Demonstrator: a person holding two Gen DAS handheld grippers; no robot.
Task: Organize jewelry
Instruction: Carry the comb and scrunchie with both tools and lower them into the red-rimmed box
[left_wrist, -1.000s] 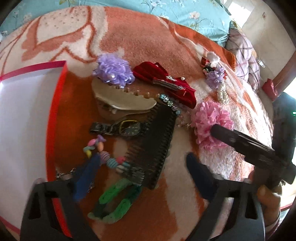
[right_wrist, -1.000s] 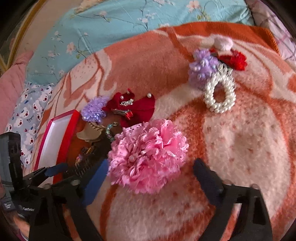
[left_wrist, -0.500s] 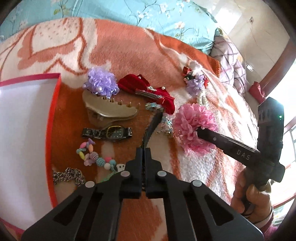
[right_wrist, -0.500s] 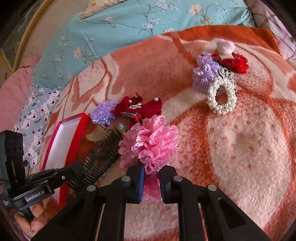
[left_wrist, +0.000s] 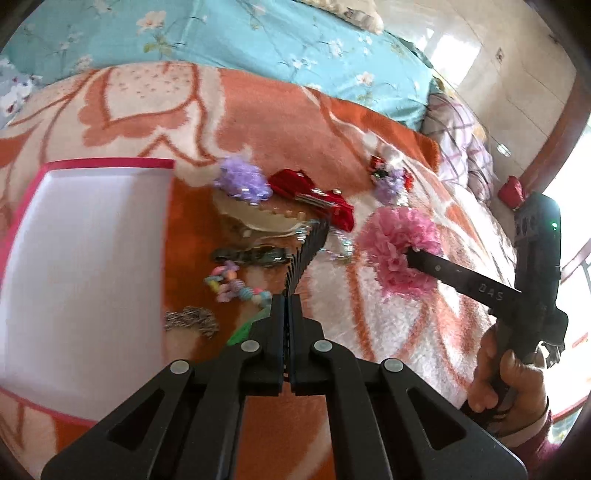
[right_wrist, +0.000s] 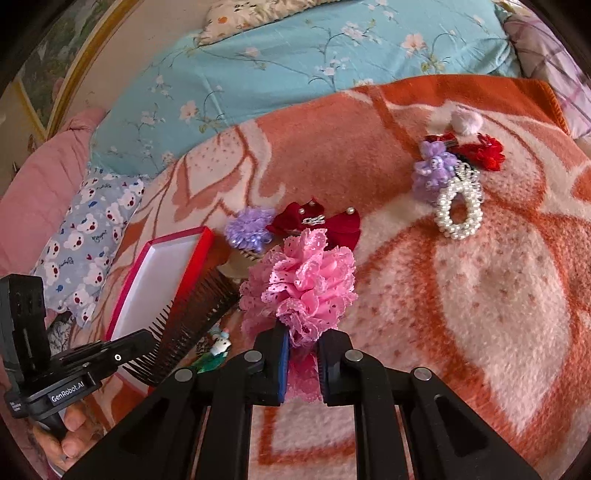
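Observation:
My left gripper (left_wrist: 287, 301) is shut on a black comb (left_wrist: 307, 254) and holds it edge-on above the blanket; the comb also shows in the right wrist view (right_wrist: 192, 325). My right gripper (right_wrist: 303, 341) is shut on a pink lace flower scrunchie (right_wrist: 306, 280), lifted off the blanket; it also shows in the left wrist view (left_wrist: 397, 251). A red box with a white inside (left_wrist: 92, 258) lies open at the left, also seen from the right wrist (right_wrist: 162, 266).
On the orange blanket lie a purple flower (left_wrist: 242, 179), a red bow clip (left_wrist: 314, 195), a beige claw clip (left_wrist: 258, 218), a watch (left_wrist: 251, 255), a bead bracelet (left_wrist: 236, 286) and a chain (left_wrist: 192, 319). A pearl ring (right_wrist: 460, 210) and purple trinket (right_wrist: 434, 166) lie far right.
Both grippers closed, the left on the comb and the right on the pink scrunchie. Both have since lifted their items off the blanket.

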